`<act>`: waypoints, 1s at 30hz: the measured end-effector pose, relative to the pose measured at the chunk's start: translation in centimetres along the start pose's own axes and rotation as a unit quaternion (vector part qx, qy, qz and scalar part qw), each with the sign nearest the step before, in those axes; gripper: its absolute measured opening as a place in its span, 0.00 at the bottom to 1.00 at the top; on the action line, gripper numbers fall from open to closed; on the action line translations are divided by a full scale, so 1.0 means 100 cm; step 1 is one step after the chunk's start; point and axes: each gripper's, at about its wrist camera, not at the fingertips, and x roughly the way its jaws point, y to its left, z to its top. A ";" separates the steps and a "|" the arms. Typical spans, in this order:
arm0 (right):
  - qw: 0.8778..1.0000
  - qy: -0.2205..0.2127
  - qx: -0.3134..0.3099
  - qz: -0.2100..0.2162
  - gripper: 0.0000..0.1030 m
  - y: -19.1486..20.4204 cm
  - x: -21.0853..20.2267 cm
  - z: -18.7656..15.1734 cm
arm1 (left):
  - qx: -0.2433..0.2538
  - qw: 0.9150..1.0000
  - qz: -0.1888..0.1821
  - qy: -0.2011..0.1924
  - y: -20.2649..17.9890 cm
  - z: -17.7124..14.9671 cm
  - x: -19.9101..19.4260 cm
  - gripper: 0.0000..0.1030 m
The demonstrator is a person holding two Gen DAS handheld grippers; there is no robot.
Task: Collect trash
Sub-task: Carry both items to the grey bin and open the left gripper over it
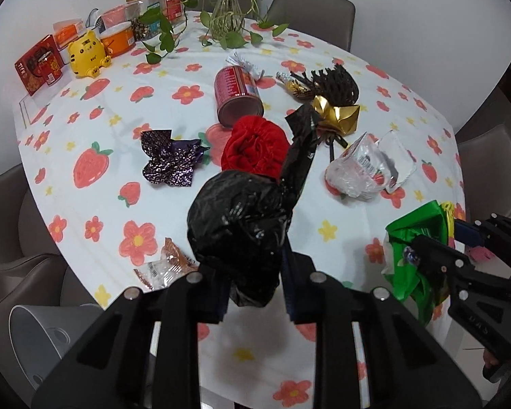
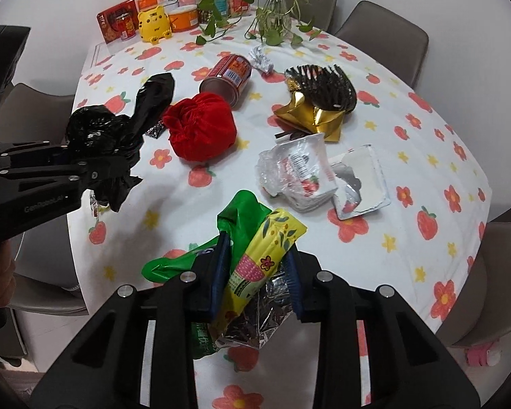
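**Both claws loaded with trash**

Your left claw pinches a crumpled black plastic bag clear of the flowered surface. Your right claw clamps green and yellow snack wrappers, lifted for carrying to a bin.

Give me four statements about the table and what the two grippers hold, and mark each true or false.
1. The left gripper is shut on a black plastic bag. True.
2. The right gripper is empty. False: its jaws pinch green and yellow wrappers.
3. The red can stands upright. False: it lies on its side.
4. A red cloth pouch lies on the tablecloth. True.
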 end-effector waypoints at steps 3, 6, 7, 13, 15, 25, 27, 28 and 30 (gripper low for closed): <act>1.000 -0.014 -0.006 0.001 0.28 -0.004 -0.020 0.000 | -0.015 1.000 0.008 -0.015 0.000 -0.006 -0.026 0.24; 0.999 -0.026 -0.023 0.012 0.28 -0.002 -0.037 0.000 | -0.038 0.999 0.025 -0.027 0.003 -0.017 -0.052 0.25; 0.999 -0.029 -0.030 0.017 0.28 0.000 -0.042 0.000 | -0.046 0.998 0.032 -0.031 0.005 -0.022 -0.060 0.25; 0.992 -0.046 -0.097 0.066 0.28 0.039 -0.058 0.009 | -0.115 0.989 0.087 -0.045 0.033 -0.060 -0.102 0.25; 0.988 -0.049 -0.121 0.084 0.28 0.063 -0.058 0.013 | -0.140 0.984 0.100 -0.047 0.050 -0.074 -0.114 0.25; 0.972 -0.072 -0.179 0.137 0.28 0.219 -0.073 0.033 | -0.208 0.965 0.157 -0.039 0.197 -0.151 -0.174 0.25; 0.970 -0.070 -0.173 0.157 0.29 0.256 -0.073 0.038 | -0.215 0.963 0.159 -0.032 0.225 -0.166 -0.183 0.25; 0.968 -0.070 -0.173 0.166 0.29 0.275 -0.074 0.039 | -0.219 0.962 0.161 -0.028 0.242 -0.175 -0.187 0.25; 0.965 -0.075 -0.179 0.178 0.29 0.309 -0.076 0.042 | -0.224 0.962 0.157 -0.023 0.264 -0.188 -0.191 0.25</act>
